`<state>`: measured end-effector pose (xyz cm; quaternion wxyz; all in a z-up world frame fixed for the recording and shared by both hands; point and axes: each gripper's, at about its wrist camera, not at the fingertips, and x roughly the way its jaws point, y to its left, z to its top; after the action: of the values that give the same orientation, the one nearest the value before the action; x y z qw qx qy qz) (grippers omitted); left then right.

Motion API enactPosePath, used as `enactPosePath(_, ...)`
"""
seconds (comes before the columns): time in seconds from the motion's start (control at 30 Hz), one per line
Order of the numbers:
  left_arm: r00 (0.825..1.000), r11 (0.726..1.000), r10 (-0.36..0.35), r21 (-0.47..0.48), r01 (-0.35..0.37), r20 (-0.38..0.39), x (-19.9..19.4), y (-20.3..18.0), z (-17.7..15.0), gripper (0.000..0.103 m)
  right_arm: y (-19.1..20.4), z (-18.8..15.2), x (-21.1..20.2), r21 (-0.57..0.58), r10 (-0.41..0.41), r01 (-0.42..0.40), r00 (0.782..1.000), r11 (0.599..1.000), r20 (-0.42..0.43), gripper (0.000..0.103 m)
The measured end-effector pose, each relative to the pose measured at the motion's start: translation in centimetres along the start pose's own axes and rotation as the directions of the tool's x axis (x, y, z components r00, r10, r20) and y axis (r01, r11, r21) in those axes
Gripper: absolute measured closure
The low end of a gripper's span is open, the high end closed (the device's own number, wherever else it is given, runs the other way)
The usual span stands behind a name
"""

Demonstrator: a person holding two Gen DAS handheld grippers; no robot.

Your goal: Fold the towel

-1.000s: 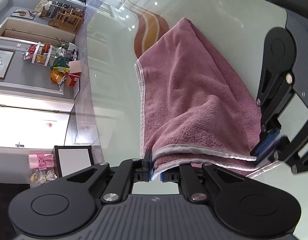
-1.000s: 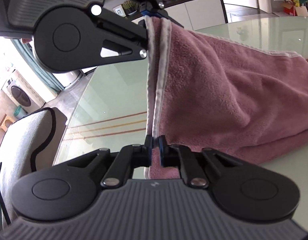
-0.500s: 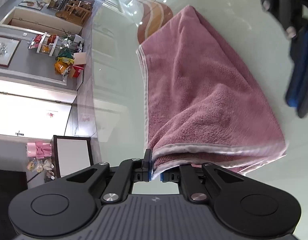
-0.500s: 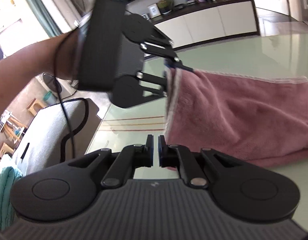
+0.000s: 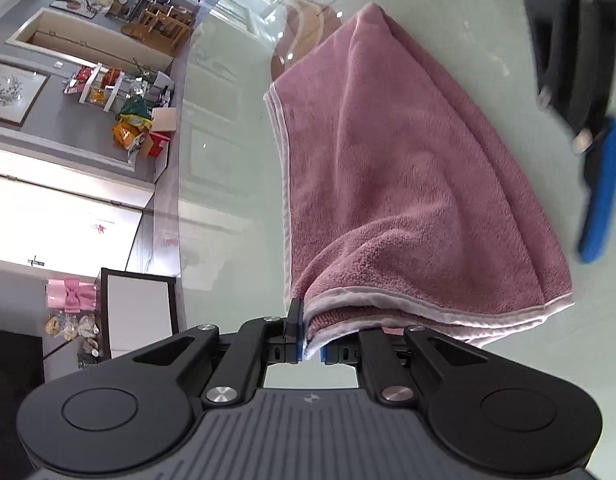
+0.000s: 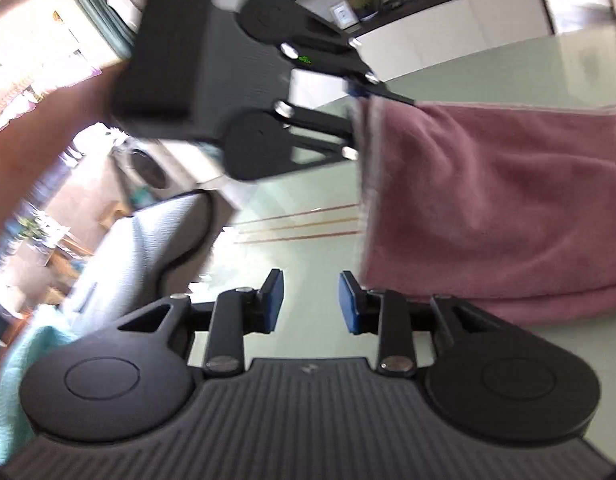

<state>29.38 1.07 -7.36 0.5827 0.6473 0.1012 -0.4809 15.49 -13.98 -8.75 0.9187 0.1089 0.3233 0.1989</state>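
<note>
The pink towel point(image 5: 408, 184) lies folded on the pale green glass table point(image 5: 236, 184), its layers doubled so that white-trimmed edges run along one long side and across the near end. Most of it rests flat on the glass, while one near corner is lifted a little off the surface.

That lifted corner sits between the fingers of the left gripper point(image 5: 310, 340), which are drawn narrow and pinch the stacked white hems of the towel. From the right wrist view the same hold shows at the towel's upper near corner, where the left gripper point(image 6: 358, 120) meets the trim; the view there is smeared by motion, and a forearm point(image 6: 48, 152) shows behind the black body of the tool.

The right gripper point(image 6: 311, 304) stands beside the towel's other near corner with its blue-padded fingers point(image 6: 350, 304) spread wide and nothing between them; the towel's edge lies just beside one pad, and I cannot tell whether they touch. In the left wrist view the right gripper point(image 5: 596, 184) appears blurred, off to the side of the towel and above the table.

Beyond the towel, past the table's edge, are a grey chair point(image 6: 148, 248), a white cabinet point(image 6: 448, 28) and cluttered shelves point(image 5: 120, 112).
</note>
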Motion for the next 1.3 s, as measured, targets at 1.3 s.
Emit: enactPosePath(1.3, 0.999, 0.999, -0.04, -0.033, 0.039, -0.035, -2.5, 2.8, 3.4, 0.094, 7.3, -2.9, 4.8, -0.381, -0.411, 0.453, 0.892, 0.806, 0.191, 0.074)
